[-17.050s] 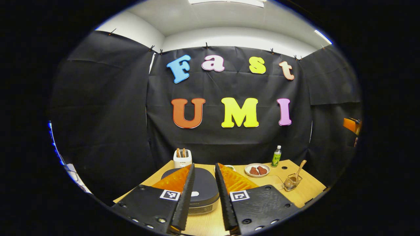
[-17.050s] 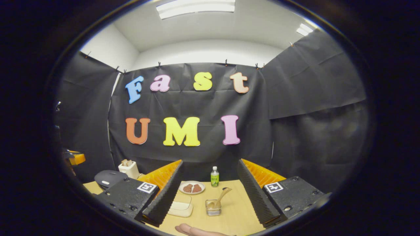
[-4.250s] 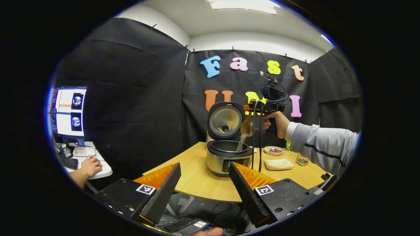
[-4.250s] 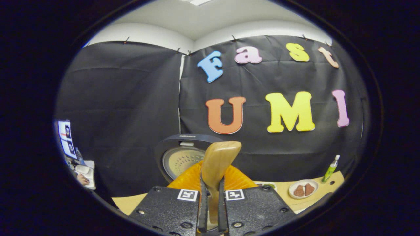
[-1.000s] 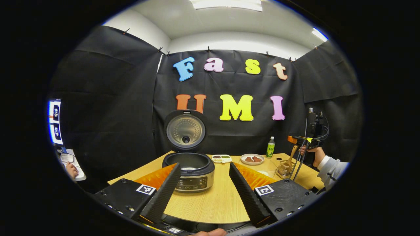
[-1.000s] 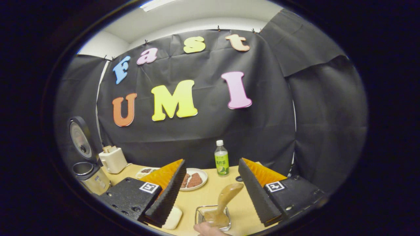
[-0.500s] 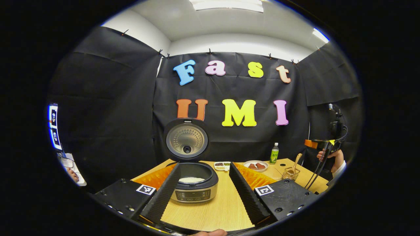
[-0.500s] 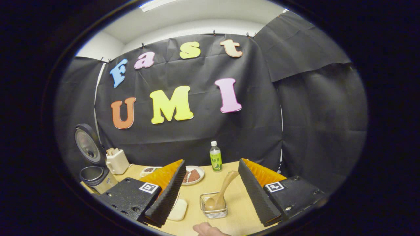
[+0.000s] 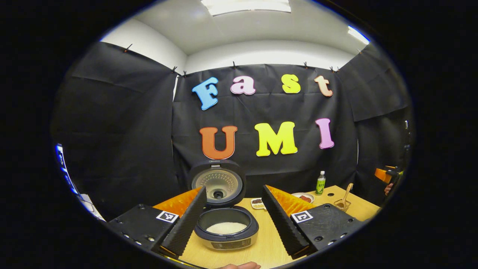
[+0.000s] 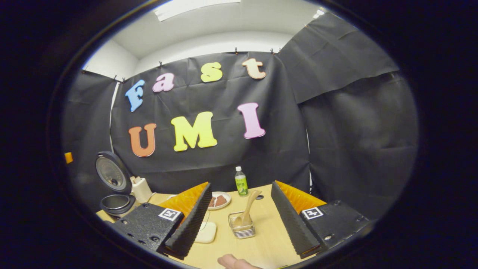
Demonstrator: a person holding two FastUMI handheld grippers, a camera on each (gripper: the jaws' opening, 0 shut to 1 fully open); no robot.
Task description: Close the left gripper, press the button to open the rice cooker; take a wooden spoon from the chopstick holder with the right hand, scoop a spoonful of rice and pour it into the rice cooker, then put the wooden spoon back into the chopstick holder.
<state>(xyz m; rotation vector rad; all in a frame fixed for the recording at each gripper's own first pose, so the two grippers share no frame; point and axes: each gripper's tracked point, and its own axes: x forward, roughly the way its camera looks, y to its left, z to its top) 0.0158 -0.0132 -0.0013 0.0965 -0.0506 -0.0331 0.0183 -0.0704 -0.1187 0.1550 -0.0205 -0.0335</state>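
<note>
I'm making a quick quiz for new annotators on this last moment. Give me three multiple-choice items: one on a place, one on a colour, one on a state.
1. Where is the wooden spoon?
A. In the chopstick holder
B. In the rice cooker
C. Between the right gripper's jaws

2. What colour is the bottle's label?
A. Red
B. Green
C. Blue

3. How is the rice cooker's lid?
A. Shut
B. Taken off, lying on the table
C. Raised open

1 A: the spoon stands in the holder, jaws apart.
2 B: the label is green.
3 C: the lid stands up behind the pot, rice showing.
</note>
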